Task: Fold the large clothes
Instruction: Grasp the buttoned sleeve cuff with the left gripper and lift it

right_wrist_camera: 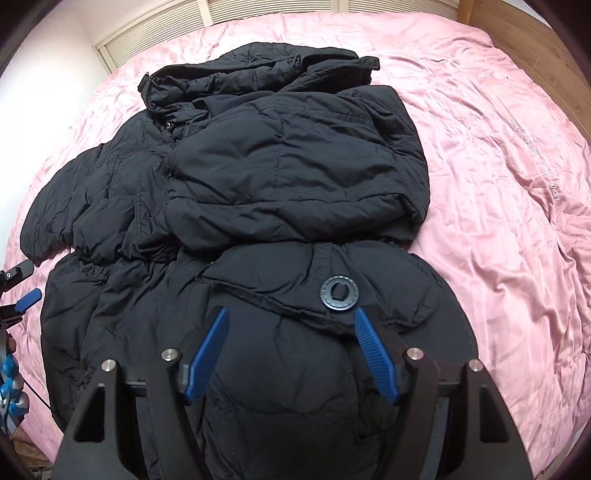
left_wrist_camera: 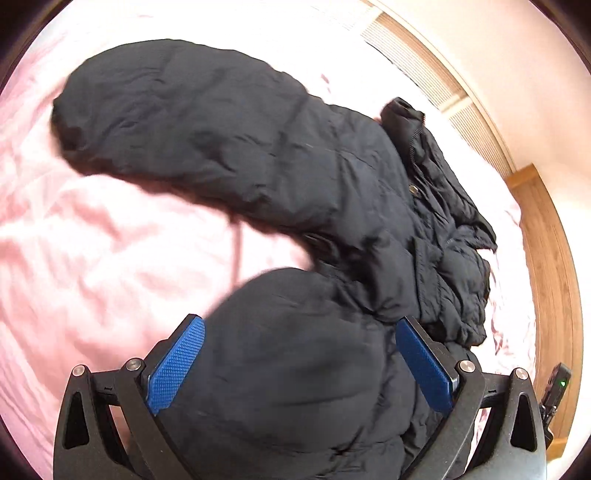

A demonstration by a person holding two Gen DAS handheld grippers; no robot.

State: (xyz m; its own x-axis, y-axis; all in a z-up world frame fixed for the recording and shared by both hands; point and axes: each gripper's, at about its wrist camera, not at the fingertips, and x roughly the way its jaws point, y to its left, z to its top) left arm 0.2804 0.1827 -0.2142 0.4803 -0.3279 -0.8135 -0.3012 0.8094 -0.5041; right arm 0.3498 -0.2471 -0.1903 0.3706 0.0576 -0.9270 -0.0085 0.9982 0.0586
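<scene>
A large black puffer jacket (right_wrist_camera: 280, 173) lies on the pink bed sheet (right_wrist_camera: 498, 184), one sleeve folded across its chest. It also shows in the left wrist view (left_wrist_camera: 258, 155), where a sleeve stretches out to the left. My left gripper (left_wrist_camera: 299, 328) is open, its blue pads (left_wrist_camera: 177, 365) on either side of a puffy part of the jacket. My right gripper (right_wrist_camera: 291, 317) is open over the jacket's lower front, just below a round snap button (right_wrist_camera: 339, 291). The left gripper's fingertip (right_wrist_camera: 27, 299) shows at the left edge of the right wrist view.
The pink sheet (left_wrist_camera: 92, 258) covers the whole bed. A wooden bed frame (left_wrist_camera: 546, 251) runs along the right side. Slatted closet doors (right_wrist_camera: 155, 33) and a white wall stand behind the bed.
</scene>
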